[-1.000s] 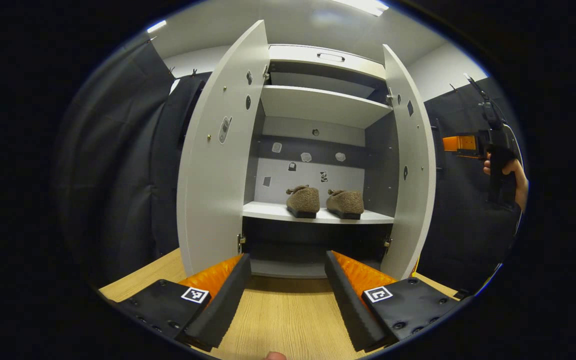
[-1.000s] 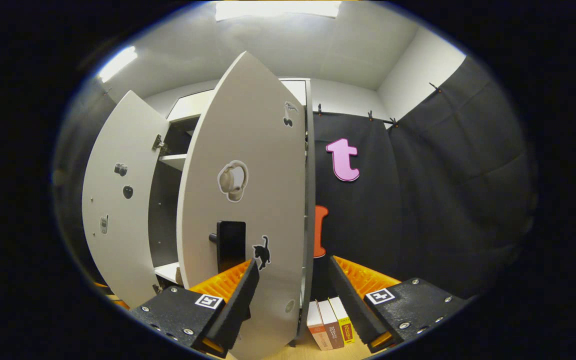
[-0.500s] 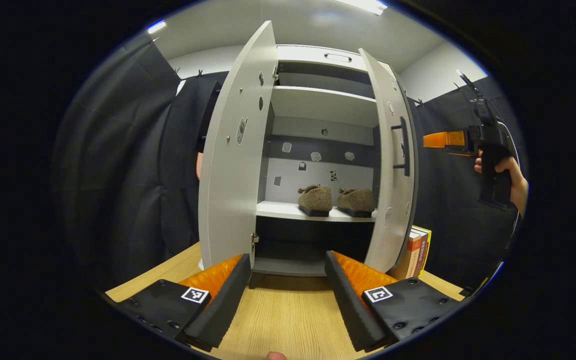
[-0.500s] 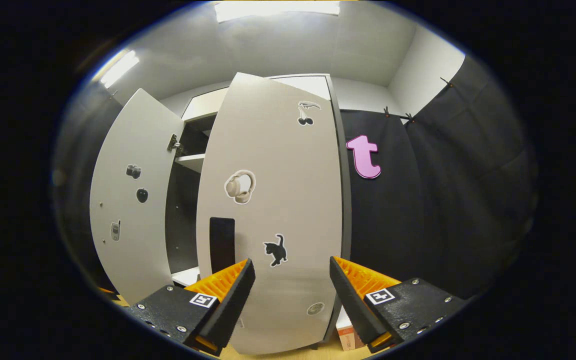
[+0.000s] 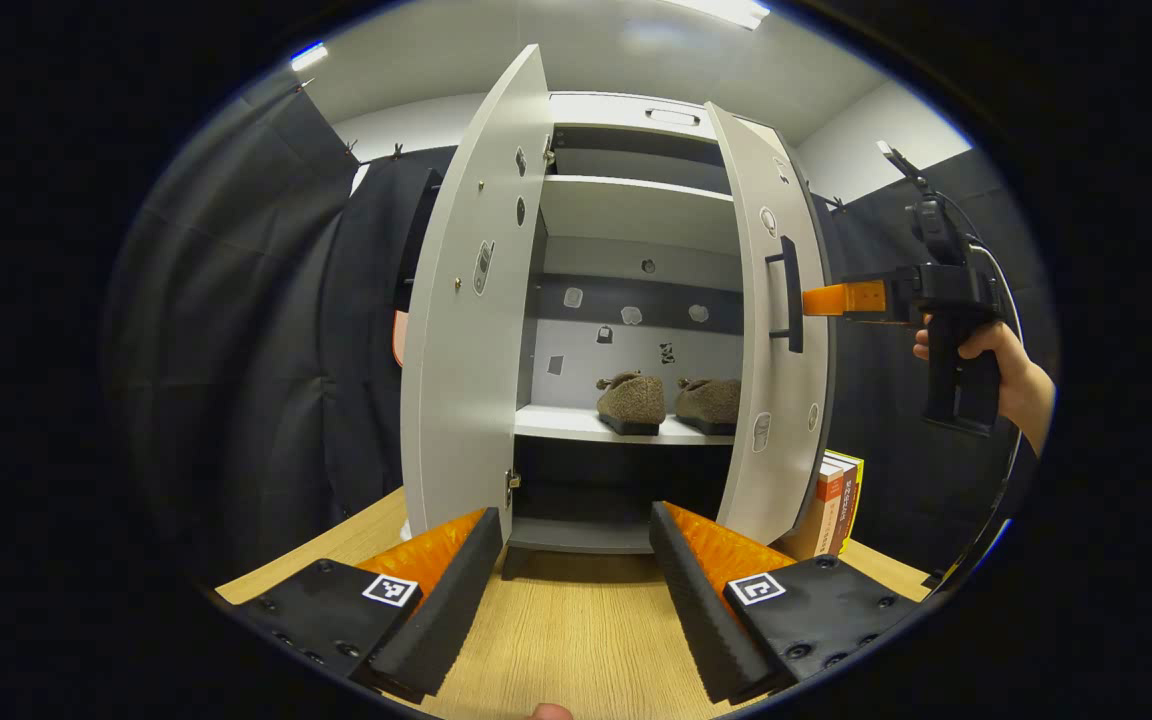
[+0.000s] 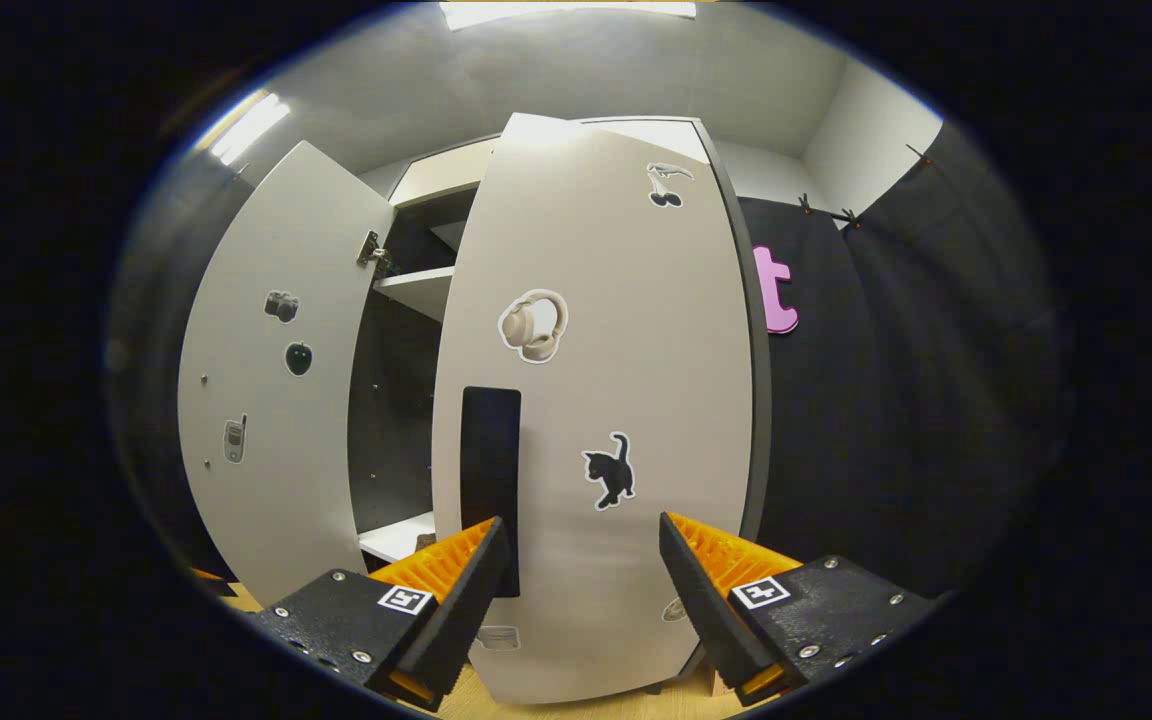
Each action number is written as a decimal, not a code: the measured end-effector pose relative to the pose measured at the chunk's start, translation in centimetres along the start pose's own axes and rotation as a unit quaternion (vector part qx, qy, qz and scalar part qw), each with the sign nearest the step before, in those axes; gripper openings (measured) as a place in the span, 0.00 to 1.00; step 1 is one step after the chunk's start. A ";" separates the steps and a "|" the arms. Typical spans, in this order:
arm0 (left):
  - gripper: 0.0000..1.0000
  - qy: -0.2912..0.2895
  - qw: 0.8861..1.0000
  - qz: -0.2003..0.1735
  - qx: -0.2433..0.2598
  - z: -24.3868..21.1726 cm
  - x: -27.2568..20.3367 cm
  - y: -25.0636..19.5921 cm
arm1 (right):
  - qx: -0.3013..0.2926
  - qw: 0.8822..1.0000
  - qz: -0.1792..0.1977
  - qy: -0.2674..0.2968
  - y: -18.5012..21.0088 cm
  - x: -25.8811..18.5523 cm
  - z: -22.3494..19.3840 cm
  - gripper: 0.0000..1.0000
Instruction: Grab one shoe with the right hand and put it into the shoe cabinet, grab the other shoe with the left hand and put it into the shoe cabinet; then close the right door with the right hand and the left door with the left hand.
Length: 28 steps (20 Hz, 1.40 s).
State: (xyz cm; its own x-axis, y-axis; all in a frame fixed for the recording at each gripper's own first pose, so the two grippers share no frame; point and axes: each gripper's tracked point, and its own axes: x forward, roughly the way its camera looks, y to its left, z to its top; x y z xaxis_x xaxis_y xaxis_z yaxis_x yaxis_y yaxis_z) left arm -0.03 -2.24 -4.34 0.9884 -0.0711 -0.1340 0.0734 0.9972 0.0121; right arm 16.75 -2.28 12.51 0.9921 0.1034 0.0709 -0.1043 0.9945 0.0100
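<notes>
Right gripper view: right gripper, fingers spread, apparently pushing right door shut; 2 shoes shelved; left gripper, released, takes left door next.

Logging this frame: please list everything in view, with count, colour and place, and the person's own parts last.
Cabinet: one, white with dark interior, on the table.
Left door: one, white, wide open.
Right door: one, white, partly closed, black handle and stickers on its outer face.
Shoes: two, brown and fuzzy, side by side on the lower shelf.
Books: a few, upright, beside the cabinet's right side.
Table: one, light wood.
Left gripper: open, low in front of the cabinet.
Right gripper: open, at the right door's outer face.
Hand: one, holding the right gripper.
</notes>
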 end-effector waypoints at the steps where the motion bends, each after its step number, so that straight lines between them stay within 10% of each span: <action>1: 0.96 0.000 1.000 0.001 0.001 0.0 0.0 0.0 | 0.002 1.000 -0.002 -0.001 0.0 0.3 0.0 0.92; 18: 0.96 -0.006 1.000 0.007 0.004 -0.1 0.6 1.1 | 0.001 0.999 -0.031 0.005 1.1 3.9 -1.3 0.92; 28: 0.96 -0.010 1.000 0.002 -0.005 0.6 1.4 0.7 | 0.012 0.999 -0.043 -0.020 -0.5 -2.2 2.7 0.92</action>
State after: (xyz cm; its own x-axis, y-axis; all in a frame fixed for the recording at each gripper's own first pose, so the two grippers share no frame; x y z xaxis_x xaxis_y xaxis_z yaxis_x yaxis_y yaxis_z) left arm 1.44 -1.62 -3.87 0.9910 -0.0683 -0.1150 0.0691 0.9976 0.0025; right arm 14.47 -3.08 15.09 0.9939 0.0161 0.1091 -0.0209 0.9989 0.0426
